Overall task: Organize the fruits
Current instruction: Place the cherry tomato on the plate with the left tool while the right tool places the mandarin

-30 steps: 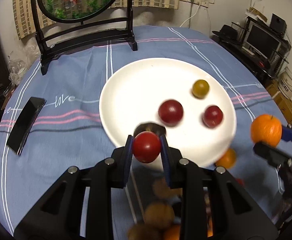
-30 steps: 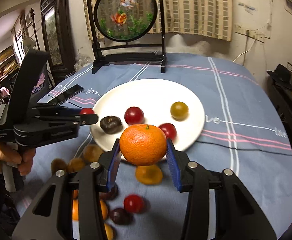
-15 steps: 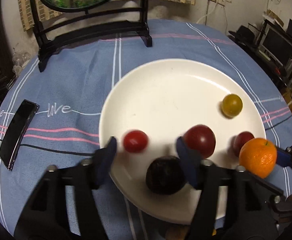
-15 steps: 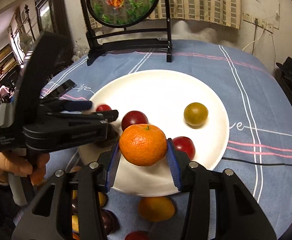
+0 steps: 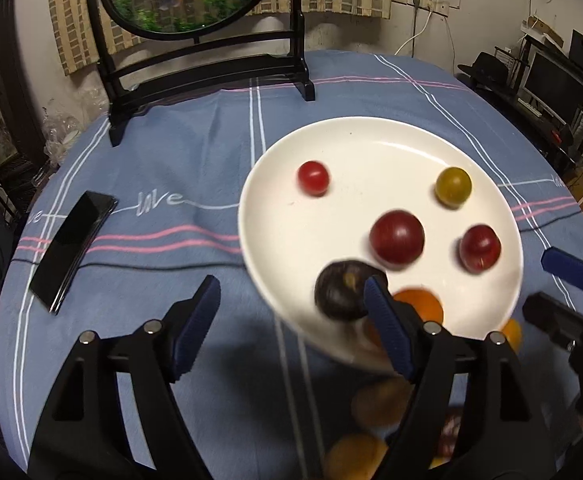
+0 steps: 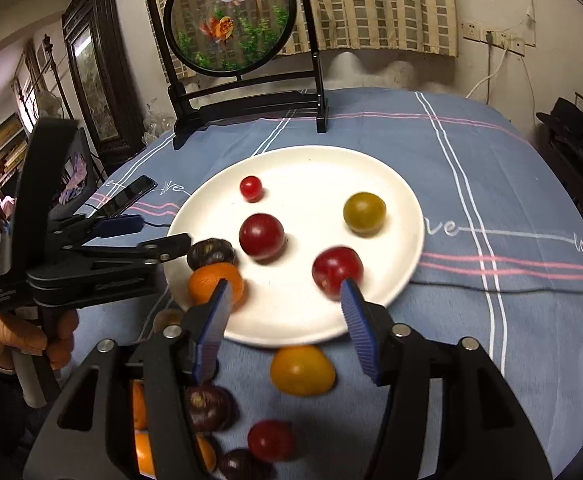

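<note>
Left gripper jaws opening, wide, nothing between them; they hang over the bare cloth at the plate's near-left edge. Right gripper jaws opening, mid-wide, empty; orange sits on the plate rim just beside the left pad, apparently free of it. On the plate: dark plum touching the orange, small tomato toward the far side, big red fruit in the middle, red one near the right pad, green-yellow one on the right. Loose on the desk below the rim: yellow-orange fruit, dark plum, red tomato, more orange ones half hidden behind the right gripper. Phone lies well left of the plate.

Handling, by judgement: fruits look light, round, smooth-skinned, so they roll and slip; tomatoes and plums soft, bruise easily. Grip across the widest middle, gently.
</note>
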`<move>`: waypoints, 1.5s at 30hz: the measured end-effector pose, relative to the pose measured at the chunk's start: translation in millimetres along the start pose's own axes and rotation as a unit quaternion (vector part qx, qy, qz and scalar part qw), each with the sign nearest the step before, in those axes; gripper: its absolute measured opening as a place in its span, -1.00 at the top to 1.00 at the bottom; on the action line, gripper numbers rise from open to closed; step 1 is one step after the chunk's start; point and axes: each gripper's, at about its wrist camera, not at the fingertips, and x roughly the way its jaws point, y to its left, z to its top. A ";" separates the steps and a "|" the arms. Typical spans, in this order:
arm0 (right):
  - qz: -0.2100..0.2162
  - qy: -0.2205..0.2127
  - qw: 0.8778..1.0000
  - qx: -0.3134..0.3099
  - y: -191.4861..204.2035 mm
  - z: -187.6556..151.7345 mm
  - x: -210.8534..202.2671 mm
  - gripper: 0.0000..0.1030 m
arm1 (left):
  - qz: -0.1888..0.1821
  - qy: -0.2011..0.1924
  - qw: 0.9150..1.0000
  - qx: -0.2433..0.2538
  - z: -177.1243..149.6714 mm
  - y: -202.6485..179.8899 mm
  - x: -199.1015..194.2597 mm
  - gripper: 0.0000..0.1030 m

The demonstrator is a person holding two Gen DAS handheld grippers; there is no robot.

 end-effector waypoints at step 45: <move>-0.006 0.021 0.999 0.031 7.9 -121.4 -90.6 -0.23 | -0.001 -0.026 0.999 -0.033 -125.7 2.9 -120.5 -0.68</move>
